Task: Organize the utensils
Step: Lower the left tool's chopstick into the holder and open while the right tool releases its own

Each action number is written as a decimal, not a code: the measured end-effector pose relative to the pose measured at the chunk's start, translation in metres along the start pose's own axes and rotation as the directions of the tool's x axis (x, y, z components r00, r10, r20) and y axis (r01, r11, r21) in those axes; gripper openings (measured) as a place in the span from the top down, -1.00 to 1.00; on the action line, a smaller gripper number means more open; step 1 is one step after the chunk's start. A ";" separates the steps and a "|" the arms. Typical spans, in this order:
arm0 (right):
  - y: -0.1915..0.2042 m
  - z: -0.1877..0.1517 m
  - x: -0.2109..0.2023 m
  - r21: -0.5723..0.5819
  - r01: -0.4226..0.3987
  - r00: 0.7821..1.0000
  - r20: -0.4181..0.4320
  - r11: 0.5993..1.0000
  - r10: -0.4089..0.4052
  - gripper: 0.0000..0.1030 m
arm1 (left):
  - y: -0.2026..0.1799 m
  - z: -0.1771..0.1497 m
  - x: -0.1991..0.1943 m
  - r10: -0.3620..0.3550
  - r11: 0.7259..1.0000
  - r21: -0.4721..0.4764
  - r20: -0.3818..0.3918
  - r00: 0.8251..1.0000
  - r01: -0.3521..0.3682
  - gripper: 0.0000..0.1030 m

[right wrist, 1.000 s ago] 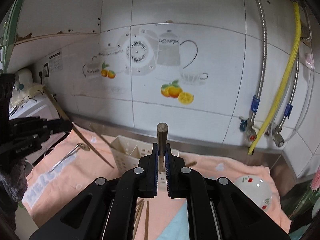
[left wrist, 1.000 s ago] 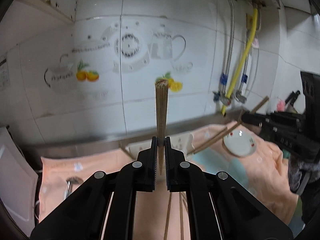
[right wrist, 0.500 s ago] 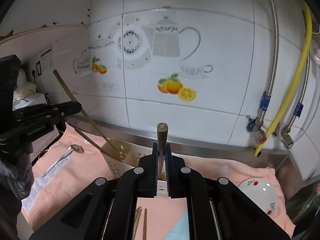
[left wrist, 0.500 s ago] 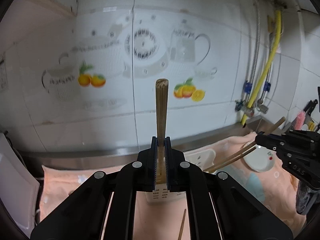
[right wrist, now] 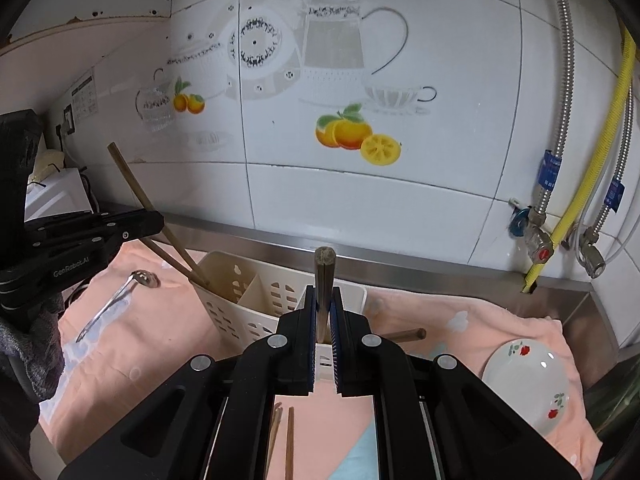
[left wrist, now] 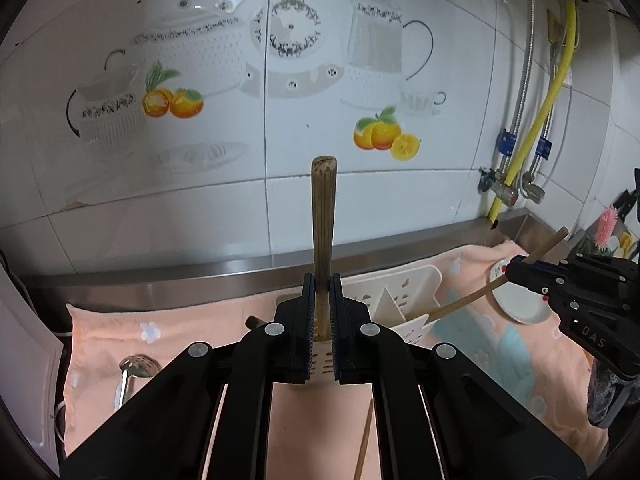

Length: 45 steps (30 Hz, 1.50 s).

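Both your grippers closer to white caddy (right wrist: 256, 300) than a second ago, chopstick tips now down inside it. Your left gripper (left wrist: 323, 312) clamped on chopstick pair (left wrist: 323, 216), tips in caddy's left compartment. Your right gripper (right wrist: 323, 320) clamped on another chopstick (right wrist: 323, 276), leaning into right side. Loose chopsticks (right wrist: 289, 440) near on pink towel (right wrist: 160, 352). Ladle (right wrist: 116, 300) left; saucer (right wrist: 528, 380) right.
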State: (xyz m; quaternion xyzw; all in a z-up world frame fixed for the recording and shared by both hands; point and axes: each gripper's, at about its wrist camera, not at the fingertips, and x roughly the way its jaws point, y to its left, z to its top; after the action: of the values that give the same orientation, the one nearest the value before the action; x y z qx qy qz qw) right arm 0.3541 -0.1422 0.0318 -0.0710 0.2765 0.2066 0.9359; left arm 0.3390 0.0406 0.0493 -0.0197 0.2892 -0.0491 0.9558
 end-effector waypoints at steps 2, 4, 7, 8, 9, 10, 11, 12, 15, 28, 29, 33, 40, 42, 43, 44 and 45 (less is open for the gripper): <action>0.000 -0.001 0.003 0.002 -0.001 1.000 -0.006 1.000 0.001 0.87 | 0.001 -0.001 0.002 -0.006 1.000 -0.004 -0.010 1.000 0.006 0.88; -0.001 -0.002 0.005 0.004 0.000 1.000 -0.011 1.000 0.000 0.87 | 0.003 -0.003 0.004 -0.013 1.000 -0.010 -0.018 1.000 0.013 0.88; -0.003 -0.002 0.007 0.015 0.001 1.000 -0.012 1.000 0.000 0.87 | 0.004 -0.004 0.003 -0.011 1.000 -0.013 -0.022 1.000 0.010 0.87; -0.004 -0.003 0.008 0.019 0.000 1.000 -0.013 1.000 0.000 0.86 | 0.005 -0.004 0.003 -0.009 1.000 -0.013 -0.021 1.000 0.008 0.87; -0.004 -0.003 0.008 0.020 0.002 1.000 -0.013 1.000 -0.002 0.86 | 0.005 -0.004 0.003 -0.009 1.000 -0.015 -0.021 1.000 0.008 0.87; -0.004 -0.003 0.008 0.021 0.003 1.000 -0.016 1.000 -0.003 0.86 | 0.005 -0.004 0.003 -0.007 1.000 -0.016 -0.022 1.000 0.007 0.87; -0.004 -0.004 0.009 0.021 0.004 1.000 -0.016 1.000 -0.004 0.86 | 0.006 -0.004 0.003 -0.006 1.000 -0.017 -0.022 1.000 0.006 0.87; -0.004 -0.004 0.008 0.021 0.003 1.000 -0.014 1.000 -0.002 0.86 | 0.006 -0.004 0.003 -0.008 1.000 -0.017 -0.023 1.000 0.007 0.86; -0.004 -0.004 0.008 0.023 0.002 1.000 -0.011 1.000 -0.002 0.85 | 0.006 -0.004 0.003 -0.011 1.000 -0.020 -0.028 1.000 0.010 0.85; -0.004 0.001 -0.014 0.027 0.013 0.999 0.029 1.000 -0.014 0.53 | 0.002 -0.002 -0.013 0.007 1.000 -0.017 -0.002 1.000 -0.007 0.35; -0.003 0.001 -0.016 0.026 0.013 0.999 0.032 1.000 -0.014 0.50 | 0.001 -0.002 -0.015 0.005 1.000 -0.014 0.001 1.000 -0.005 0.35; -0.002 0.001 -0.028 0.024 0.015 0.999 0.048 1.000 -0.016 0.40 | -0.003 -0.004 -0.025 0.008 1.000 -0.007 0.008 1.000 -0.008 0.19; -0.003 -0.004 -0.050 0.031 0.026 0.997 0.071 0.999 -0.028 0.24 | -0.006 -0.010 -0.046 0.024 1.000 0.000 0.031 0.999 -0.024 -0.16; -0.003 -0.006 -0.056 0.034 0.025 0.997 0.075 0.999 -0.027 0.18 | -0.005 -0.014 -0.050 0.021 1.000 -0.002 0.030 0.999 -0.020 -0.23; -0.003 -0.008 -0.059 0.036 0.027 0.996 0.079 0.999 -0.030 0.15 | -0.005 -0.016 -0.053 0.024 1.000 -0.002 0.029 0.999 -0.024 -0.31; -0.004 -0.008 -0.062 0.038 0.029 0.996 0.083 0.999 -0.032 0.12 | -0.005 -0.018 -0.055 0.029 1.000 -0.002 0.029 0.999 -0.029 -0.33; -0.004 -0.010 -0.065 0.040 0.030 0.996 0.086 0.999 -0.033 0.11 | -0.005 -0.020 -0.057 0.031 1.000 -0.001 0.030 0.999 -0.031 -0.34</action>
State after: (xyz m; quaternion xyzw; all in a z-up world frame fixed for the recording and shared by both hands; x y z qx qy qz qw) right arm 0.3012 -0.1708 0.0597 -0.0482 0.2382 0.1894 0.9513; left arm 0.2804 0.0413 0.0645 -0.0165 0.2750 -0.0340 0.9607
